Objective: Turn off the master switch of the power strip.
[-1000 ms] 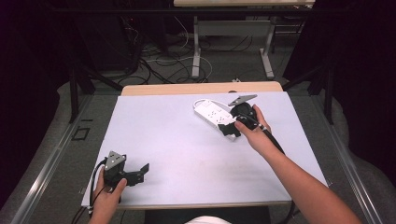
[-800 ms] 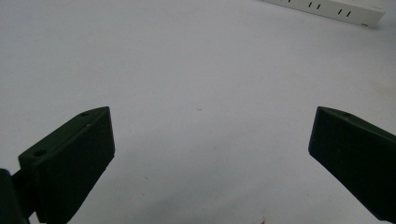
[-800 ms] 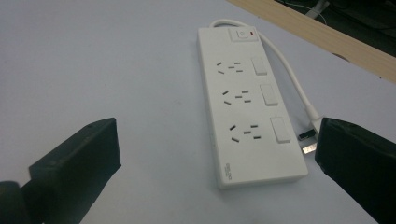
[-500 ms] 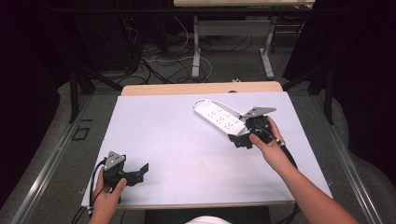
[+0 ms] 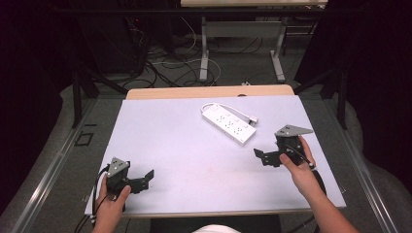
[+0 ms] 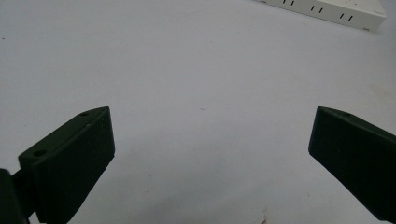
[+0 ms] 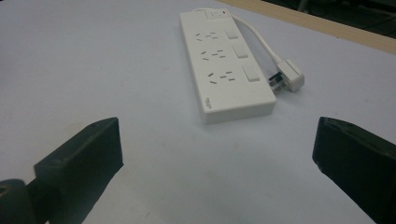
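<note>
White power strip [image 5: 228, 123] left lying flat on the tabletop [image 5: 184, 145], toward its far right, cord and plug [image 7: 288, 75] beside it. Right hand-held gripper [image 5: 266, 158] drawn back from it, spread, empty. Left hand-held gripper [image 5: 143, 178] unmoved, spread. Release apparently finished.

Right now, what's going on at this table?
A person sits at a white table with a two-jaw gripper in each hand. Both grippers are open and hold nothing. The left gripper rests near the front left corner. The right gripper is at the right side, aimed at a white power strip that lies flat, apart from it, its cord and plug beside it.
</note>
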Demonstrator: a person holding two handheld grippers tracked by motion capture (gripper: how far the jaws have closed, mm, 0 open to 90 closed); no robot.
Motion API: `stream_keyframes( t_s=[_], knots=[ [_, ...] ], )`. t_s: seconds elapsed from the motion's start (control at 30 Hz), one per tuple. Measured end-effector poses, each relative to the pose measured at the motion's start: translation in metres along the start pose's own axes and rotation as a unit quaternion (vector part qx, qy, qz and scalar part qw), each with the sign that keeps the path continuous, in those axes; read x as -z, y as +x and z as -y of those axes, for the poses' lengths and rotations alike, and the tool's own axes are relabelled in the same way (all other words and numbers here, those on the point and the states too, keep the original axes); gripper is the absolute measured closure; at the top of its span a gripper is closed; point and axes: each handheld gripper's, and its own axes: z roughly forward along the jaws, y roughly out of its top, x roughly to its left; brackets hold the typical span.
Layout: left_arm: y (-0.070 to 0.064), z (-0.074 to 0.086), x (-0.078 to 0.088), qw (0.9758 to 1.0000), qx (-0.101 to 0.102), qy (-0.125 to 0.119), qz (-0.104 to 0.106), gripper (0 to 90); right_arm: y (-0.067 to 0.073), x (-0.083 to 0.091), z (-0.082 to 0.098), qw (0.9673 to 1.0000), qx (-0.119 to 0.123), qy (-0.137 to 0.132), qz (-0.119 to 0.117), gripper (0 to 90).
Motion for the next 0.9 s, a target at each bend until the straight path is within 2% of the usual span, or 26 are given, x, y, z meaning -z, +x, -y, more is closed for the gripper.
stream_keyframes(
  t_s=[0.23,0.3,0.47,0.67,0.83,0.87,0.9],
  knots=[
    [0.001,0.000,0.001,1.0000,-0.001,0.000,-0.001,0.4,-0.009,0.017,0.023,0.9994,-0.028,-0.012,0.019,1.3],
    [0.001,0.000,0.001,1.0000,-0.001,0.000,-0.001,0.4,-0.014,0.021,0.030,0.9993,-0.032,-0.012,0.017,1.3],
    [0.001,0.000,0.001,1.0000,0.001,-0.001,-0.003,0.4,-0.026,0.031,0.048,0.9980,-0.050,-0.018,0.034,1.2],
    [0.002,0.000,0.001,1.0000,0.003,-0.004,-0.005,0.4,-0.042,0.043,0.070,0.9953,-0.069,-0.031,0.059,1.2],
    [0.002,0.001,0.001,1.0000,0.004,-0.002,-0.006,0.4,-0.056,0.048,0.088,0.9927,-0.096,-0.041,0.062,1.4],
    [0.002,0.001,0.001,1.0000,0.004,-0.001,-0.006,0.4,-0.057,0.047,0.092,0.9911,-0.102,-0.050,0.069,1.4],
    [0.002,0.001,0.001,1.0000,0.004,-0.002,-0.007,0.4,-0.060,0.049,0.095,0.9910,-0.106,-0.041,0.071,1.4]
  ],
)
